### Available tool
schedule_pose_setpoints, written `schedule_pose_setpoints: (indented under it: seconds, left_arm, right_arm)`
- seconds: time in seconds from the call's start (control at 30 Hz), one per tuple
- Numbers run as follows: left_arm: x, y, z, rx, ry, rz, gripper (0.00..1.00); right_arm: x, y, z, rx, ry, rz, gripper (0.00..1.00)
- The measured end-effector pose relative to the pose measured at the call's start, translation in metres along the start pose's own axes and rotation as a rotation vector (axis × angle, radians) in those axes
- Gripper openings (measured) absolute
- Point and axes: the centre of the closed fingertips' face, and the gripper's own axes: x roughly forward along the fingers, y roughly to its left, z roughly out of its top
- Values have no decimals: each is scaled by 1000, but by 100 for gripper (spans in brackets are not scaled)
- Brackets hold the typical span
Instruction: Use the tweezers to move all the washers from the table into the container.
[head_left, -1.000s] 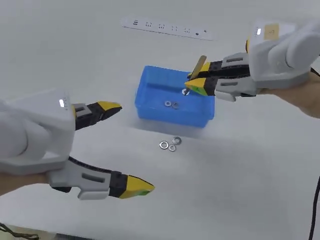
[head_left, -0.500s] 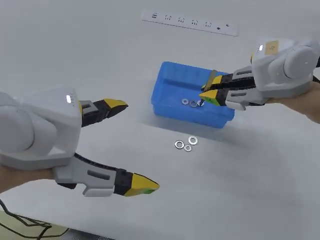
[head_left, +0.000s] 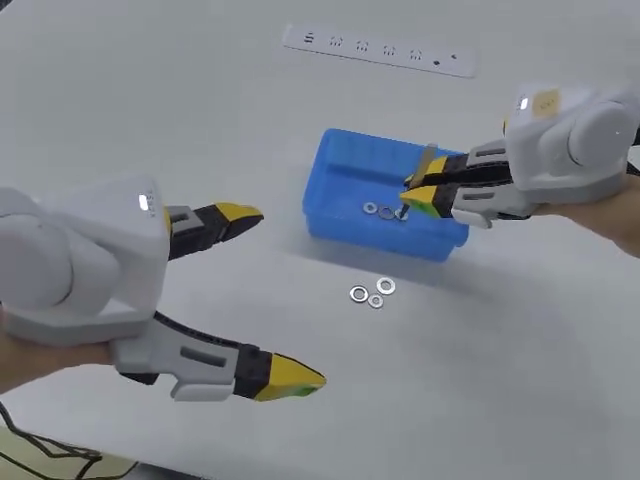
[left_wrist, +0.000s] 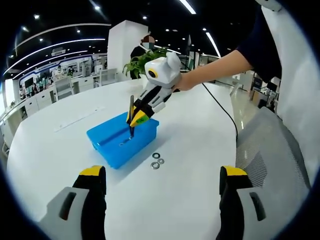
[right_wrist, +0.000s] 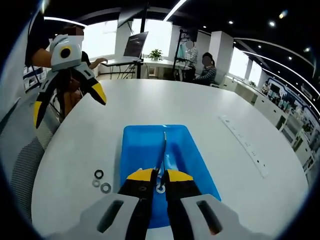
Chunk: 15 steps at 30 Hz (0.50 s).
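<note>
Three small silver metal washers (head_left: 372, 292) lie loose in a tight cluster on the white table (head_left: 500, 350), just off the 6 o'clock side of the blue rectangular plastic container (head_left: 370, 236); a few more washers (head_left: 378, 209) rest on its floor, so the job looks partly done. The slim metal tweezers (head_left: 426, 160) stand tilted over the box with their tip down near those inner washers, which reads as a drop-off; whether the tip has a washer in it is too small to tell. The right gripper (head_left: 420, 190) reaches in from 3 o'clock, its jaws pressed together on the tweezers' shank, likely because the washers are too thin and flat for the jaws to pick up bare. The left gripper (head_left: 285, 295) hangs at about 8 o'clock from the box, jaws spread wide with nothing between them, apparently parked clear of the loose cluster; a long white power strip (head_left: 378, 50) lies well off at 12 o'clock.
</note>
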Motion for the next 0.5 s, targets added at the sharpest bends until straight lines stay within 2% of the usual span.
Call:
schedule_pose_setpoints:
  seconds: [0.2, 0.3, 0.4, 0.47, 0.5]
  left_arm:
    - [5, 4, 9, 3, -25, 3, 99]
    - [11, 7, 8, 62, 23, -22, 99]
    - [17, 12, 18, 75, 5, -28, 96]
    - [20, 22, 31, 122, -15, -6, 89]
    - [21, 25, 37, 142, -24, -11, 83]
  right_arm:
    - [-1, 1, 2, -11, 3, 4, 9]
    - [-1, 5, 7, -4, -4, 16, 8]
    - [-1, 9, 11, -32, 3, 21, 8]
    - [-1, 11, 13, -37, 0, 26, 8]
    - [-1, 12, 13, -38, 1, 27, 7]
